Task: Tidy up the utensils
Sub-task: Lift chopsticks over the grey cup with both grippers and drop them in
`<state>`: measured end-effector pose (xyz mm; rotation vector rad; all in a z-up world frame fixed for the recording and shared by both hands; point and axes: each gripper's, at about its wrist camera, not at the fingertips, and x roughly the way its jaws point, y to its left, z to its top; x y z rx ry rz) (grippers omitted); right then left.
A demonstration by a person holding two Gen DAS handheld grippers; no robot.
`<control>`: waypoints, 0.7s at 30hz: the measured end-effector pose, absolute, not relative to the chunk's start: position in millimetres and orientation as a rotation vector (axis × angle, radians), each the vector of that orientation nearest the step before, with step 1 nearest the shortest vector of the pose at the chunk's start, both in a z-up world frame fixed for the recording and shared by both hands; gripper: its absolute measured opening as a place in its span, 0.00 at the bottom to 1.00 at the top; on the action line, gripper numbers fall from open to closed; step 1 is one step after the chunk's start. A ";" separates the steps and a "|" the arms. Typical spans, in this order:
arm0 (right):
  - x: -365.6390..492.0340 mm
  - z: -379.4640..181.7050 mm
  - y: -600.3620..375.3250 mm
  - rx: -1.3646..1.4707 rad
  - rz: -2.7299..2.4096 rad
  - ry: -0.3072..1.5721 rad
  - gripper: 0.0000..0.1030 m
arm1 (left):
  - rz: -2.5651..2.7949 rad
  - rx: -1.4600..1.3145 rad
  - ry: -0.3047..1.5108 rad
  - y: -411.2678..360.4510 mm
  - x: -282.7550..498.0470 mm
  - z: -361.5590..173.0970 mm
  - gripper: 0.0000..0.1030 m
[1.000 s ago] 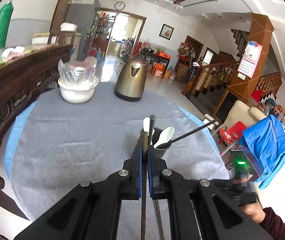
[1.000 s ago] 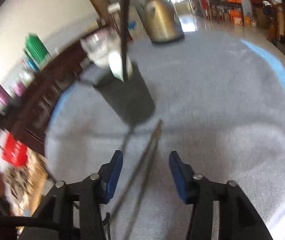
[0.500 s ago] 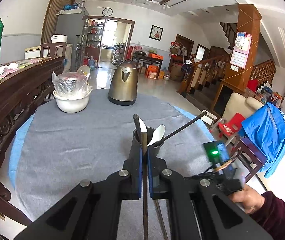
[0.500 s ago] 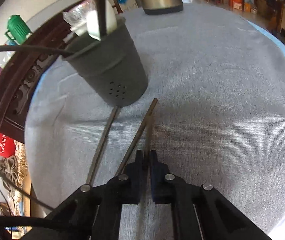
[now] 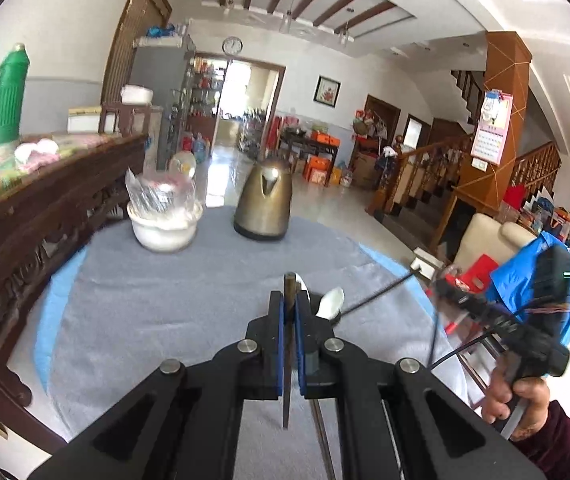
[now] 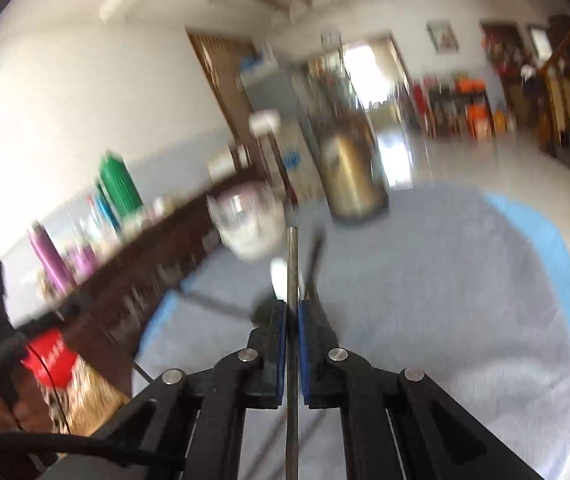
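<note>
My left gripper (image 5: 289, 300) is shut on a dark chopstick (image 5: 288, 360) that runs back between its blue pads. Just beyond its tips stands the dark utensil cup (image 5: 322, 315), mostly hidden, with a white spoon (image 5: 331, 302) and a slanting chopstick (image 5: 377, 294) in it. My right gripper (image 6: 291, 308) is shut on a metal chopstick (image 6: 292, 264), lifted off the grey cloth (image 6: 425, 280); this view is blurred. The cup's dark shape (image 6: 263, 312) shows left of the right fingertips. Another chopstick (image 5: 321, 436) lies on the cloth under my left gripper.
A brass kettle (image 5: 263, 204) and a white bowl under plastic wrap (image 5: 163, 220) stand at the table's far side. A carved wooden sideboard (image 5: 25, 216) with a green thermos (image 5: 5, 96) runs along the left. The right hand and its gripper (image 5: 525, 344) show at the table's right edge.
My right gripper closed on a chopstick lying by the cup and has lifted it off the cloth, swinging upward. My left gripper kept its chopstick and shifted slightly nearer the cup.
</note>
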<state>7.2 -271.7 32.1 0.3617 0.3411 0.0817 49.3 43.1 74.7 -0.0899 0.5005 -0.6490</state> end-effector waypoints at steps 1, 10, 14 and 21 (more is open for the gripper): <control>0.4 41.0 -270.8 0.359 0.074 0.286 0.06 | -0.643 -0.091 0.481 44.8 49.9 80.5 0.05; -17.7 105.8 -251.6 0.331 -0.068 -0.135 0.06 | -0.571 -0.155 0.272 62.6 59.2 134.2 0.05; 4.1 120.9 -232.6 0.306 -0.097 -0.201 0.06 | -0.591 -0.162 0.189 61.8 67.4 150.4 0.05; 68.4 111.9 -195.6 0.223 -0.126 -0.180 0.06 | -0.684 -0.176 0.112 46.3 89.8 163.7 0.05</control>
